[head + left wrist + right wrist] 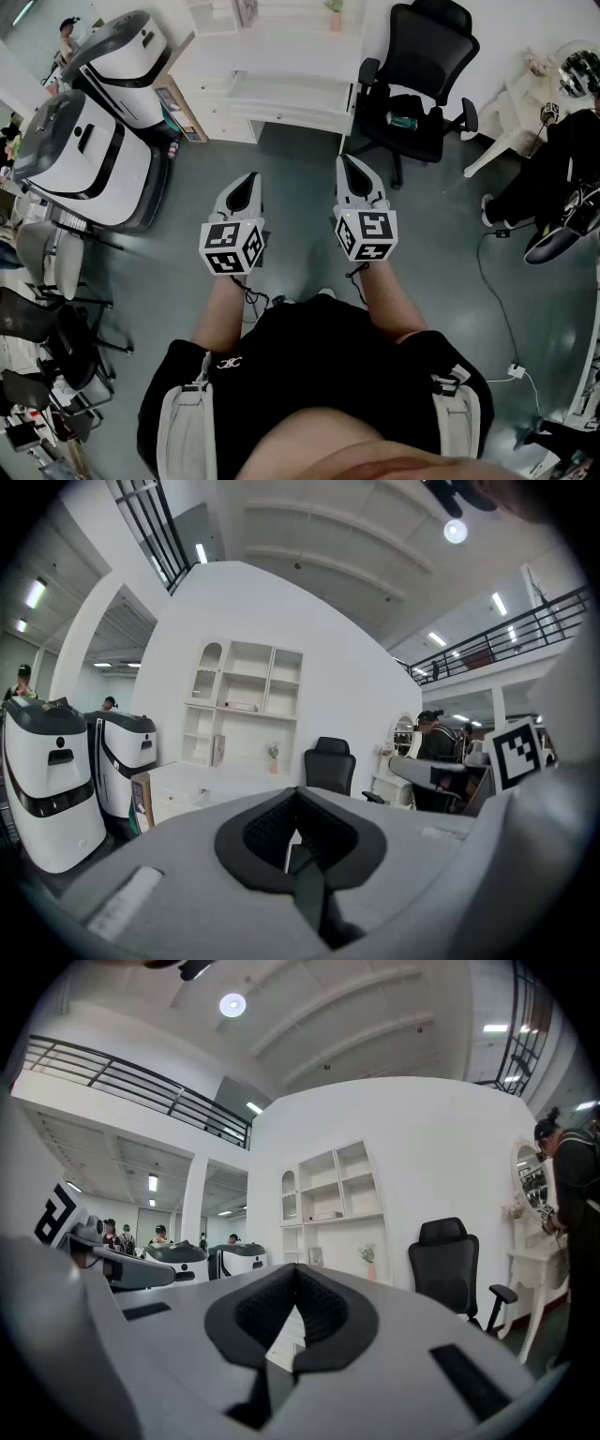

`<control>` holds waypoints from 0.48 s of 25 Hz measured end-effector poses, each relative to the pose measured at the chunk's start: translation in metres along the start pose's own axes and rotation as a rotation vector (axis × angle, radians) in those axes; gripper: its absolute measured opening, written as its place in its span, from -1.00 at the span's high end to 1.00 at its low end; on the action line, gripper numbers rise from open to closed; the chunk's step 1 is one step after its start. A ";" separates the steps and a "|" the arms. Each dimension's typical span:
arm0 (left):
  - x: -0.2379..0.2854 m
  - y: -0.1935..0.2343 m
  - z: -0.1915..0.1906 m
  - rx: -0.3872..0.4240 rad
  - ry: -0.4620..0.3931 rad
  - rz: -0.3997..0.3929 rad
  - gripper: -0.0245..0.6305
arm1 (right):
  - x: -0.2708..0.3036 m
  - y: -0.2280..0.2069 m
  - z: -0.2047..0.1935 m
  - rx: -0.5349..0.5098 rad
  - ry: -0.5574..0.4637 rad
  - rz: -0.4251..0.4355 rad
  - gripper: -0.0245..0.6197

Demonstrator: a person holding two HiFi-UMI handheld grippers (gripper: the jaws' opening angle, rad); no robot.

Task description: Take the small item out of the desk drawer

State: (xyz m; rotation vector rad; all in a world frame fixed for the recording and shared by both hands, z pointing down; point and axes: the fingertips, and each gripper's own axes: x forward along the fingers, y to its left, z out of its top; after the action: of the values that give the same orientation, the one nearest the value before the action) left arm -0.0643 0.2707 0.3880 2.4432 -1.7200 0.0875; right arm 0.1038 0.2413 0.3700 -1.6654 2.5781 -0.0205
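I stand a few steps from the white desk (281,89), which has shelves above and drawer fronts (223,117) at its left. No small item shows in any view. Both grippers are held side by side at waist height, pointing at the desk and well short of it. The left gripper (251,178) is shut with nothing in it, its dark pads meeting at the tip (298,794). My right gripper (347,161) is likewise shut and empty (296,1271). The desk (211,780) and its shelf unit (333,1190) lie ahead in both gripper views.
A black office chair (412,84) stands right of the desk. Two large white-and-black machines (94,141) stand at the left, with folded chairs (47,281) nearer. A seated person (553,178) is at the right, and a cable (497,309) runs across the grey floor.
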 end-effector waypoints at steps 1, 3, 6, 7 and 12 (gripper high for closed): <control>-0.004 0.001 0.000 0.001 0.001 0.001 0.88 | -0.002 0.003 0.001 0.001 -0.001 -0.003 0.93; -0.011 0.004 0.001 0.002 0.003 0.001 0.88 | -0.006 0.008 0.002 0.002 -0.002 -0.008 0.93; -0.019 0.008 0.002 0.003 0.002 -0.002 0.88 | -0.008 0.016 0.004 0.004 -0.004 -0.011 0.93; -0.021 0.009 0.002 0.004 0.001 -0.004 0.88 | -0.009 0.018 0.004 0.005 -0.007 -0.012 0.93; -0.025 0.011 0.000 0.006 0.002 -0.020 0.88 | -0.011 0.025 0.003 0.010 -0.008 -0.022 0.93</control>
State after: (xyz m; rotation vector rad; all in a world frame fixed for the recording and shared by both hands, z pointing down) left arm -0.0835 0.2907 0.3856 2.4636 -1.6963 0.0933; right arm 0.0862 0.2615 0.3665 -1.6870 2.5503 -0.0276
